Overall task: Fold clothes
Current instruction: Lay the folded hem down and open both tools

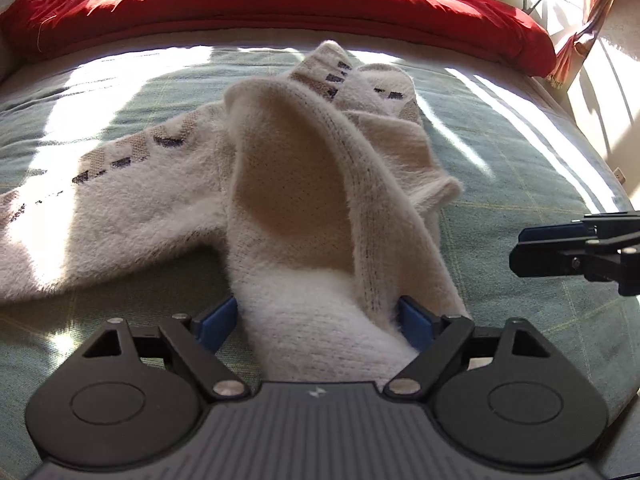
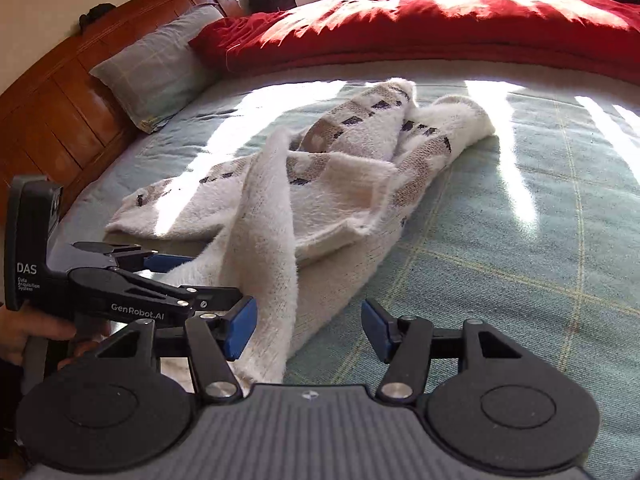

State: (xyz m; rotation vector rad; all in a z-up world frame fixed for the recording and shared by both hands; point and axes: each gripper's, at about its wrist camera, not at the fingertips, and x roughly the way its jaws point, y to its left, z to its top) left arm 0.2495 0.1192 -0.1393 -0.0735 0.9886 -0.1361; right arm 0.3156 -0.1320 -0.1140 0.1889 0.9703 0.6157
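Observation:
A fuzzy cream sweater (image 1: 132, 200) with beige and navy marks lies crumpled on the green bedspread; it also shows in the right wrist view (image 2: 332, 200). My left gripper (image 1: 320, 320) has its blue pads wide apart around a lifted fold of the sweater (image 1: 304, 248), which drapes between them. In the right wrist view the left gripper (image 2: 188, 280) sits at the left on the sweater's near end. My right gripper (image 2: 308, 332) is open and empty, its left pad beside the sweater's edge; it shows at the right edge of the left wrist view (image 1: 520, 252).
A red duvet (image 1: 280, 0) lies across the far side of the bed. A grey-green pillow (image 2: 152, 68) leans on the wooden headboard (image 2: 60, 100). Sunlit green bedspread (image 2: 520, 220) stretches to the right of the sweater.

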